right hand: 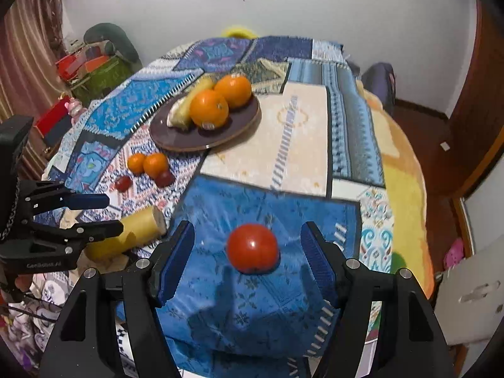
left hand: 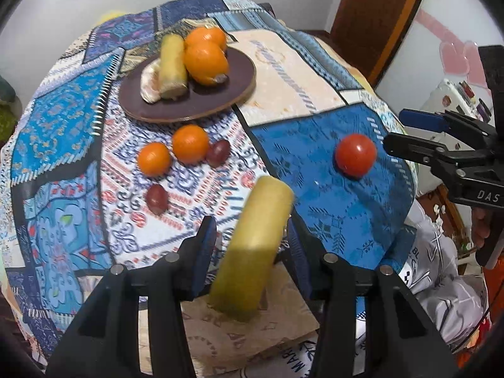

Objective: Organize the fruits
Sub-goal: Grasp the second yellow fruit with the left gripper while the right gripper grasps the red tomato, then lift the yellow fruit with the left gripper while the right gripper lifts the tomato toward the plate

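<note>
Up close, a yellow banana piece (left hand: 253,249) is sitting between the left gripper (left hand: 252,239) fingers, though whether the jaws are gripping it or standing just apart I cannot tell; the right wrist view is showing it (right hand: 126,236) low over the patterned cloth (right hand: 299,132). Only that view is showing the right gripper (right hand: 252,245) spreading wide around the tomato (right hand: 253,248). Farther back, the brown plate (left hand: 233,85) is carrying two oranges (left hand: 206,63), with two small oranges (left hand: 171,152) lying nearby
</note>
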`<action>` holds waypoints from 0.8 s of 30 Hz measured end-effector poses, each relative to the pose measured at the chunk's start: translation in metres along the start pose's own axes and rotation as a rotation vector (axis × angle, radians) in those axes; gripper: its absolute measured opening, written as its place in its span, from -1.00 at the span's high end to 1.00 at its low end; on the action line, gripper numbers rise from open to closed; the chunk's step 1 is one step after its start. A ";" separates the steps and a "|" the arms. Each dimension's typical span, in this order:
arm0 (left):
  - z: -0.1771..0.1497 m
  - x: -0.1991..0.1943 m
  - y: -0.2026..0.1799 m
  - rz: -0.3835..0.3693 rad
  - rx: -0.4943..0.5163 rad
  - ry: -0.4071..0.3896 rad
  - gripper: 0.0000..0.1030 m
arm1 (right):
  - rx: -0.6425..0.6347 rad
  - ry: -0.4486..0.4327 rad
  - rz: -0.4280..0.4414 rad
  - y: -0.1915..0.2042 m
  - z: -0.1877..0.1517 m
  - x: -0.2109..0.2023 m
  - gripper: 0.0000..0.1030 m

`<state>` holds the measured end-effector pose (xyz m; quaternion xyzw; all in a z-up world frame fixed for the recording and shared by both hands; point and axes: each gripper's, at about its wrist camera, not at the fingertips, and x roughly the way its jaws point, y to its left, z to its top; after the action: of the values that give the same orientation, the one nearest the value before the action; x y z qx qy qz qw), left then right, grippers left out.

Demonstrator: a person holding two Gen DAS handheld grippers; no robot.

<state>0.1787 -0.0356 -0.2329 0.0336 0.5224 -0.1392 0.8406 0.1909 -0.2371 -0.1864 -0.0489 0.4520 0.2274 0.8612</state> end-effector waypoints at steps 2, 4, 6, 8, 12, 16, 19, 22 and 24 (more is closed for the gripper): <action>-0.002 0.008 -0.004 -0.012 0.001 0.021 0.10 | -0.001 0.015 0.003 -0.001 -0.005 0.004 -0.30; -0.003 0.013 -0.007 0.013 0.010 0.017 0.10 | -0.002 0.028 0.007 -0.002 -0.008 0.008 -0.30; -0.003 0.017 -0.007 0.017 0.009 0.020 0.11 | -0.002 0.043 0.013 -0.003 -0.012 0.013 -0.30; -0.001 0.021 -0.004 0.006 -0.009 0.027 0.13 | 0.001 0.054 0.017 -0.005 -0.014 0.017 -0.30; 0.000 0.026 0.004 -0.041 -0.052 0.030 0.13 | 0.006 0.087 0.021 -0.008 -0.018 0.031 -0.30; 0.002 0.033 0.005 -0.056 -0.072 0.034 0.13 | 0.015 0.118 0.031 -0.011 -0.020 0.044 -0.30; 0.006 0.039 -0.003 -0.023 -0.041 0.034 0.13 | 0.016 0.127 0.034 -0.011 -0.020 0.050 -0.30; 0.009 0.041 -0.006 -0.008 -0.021 0.027 0.16 | 0.010 0.128 0.039 -0.010 -0.020 0.054 -0.30; 0.012 0.041 -0.005 -0.013 -0.029 0.025 0.17 | 0.006 0.125 0.043 -0.009 -0.020 0.055 -0.20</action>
<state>0.2046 -0.0509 -0.2640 0.0197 0.5351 -0.1365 0.8335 0.2066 -0.2318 -0.2433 -0.0507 0.5065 0.2411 0.8263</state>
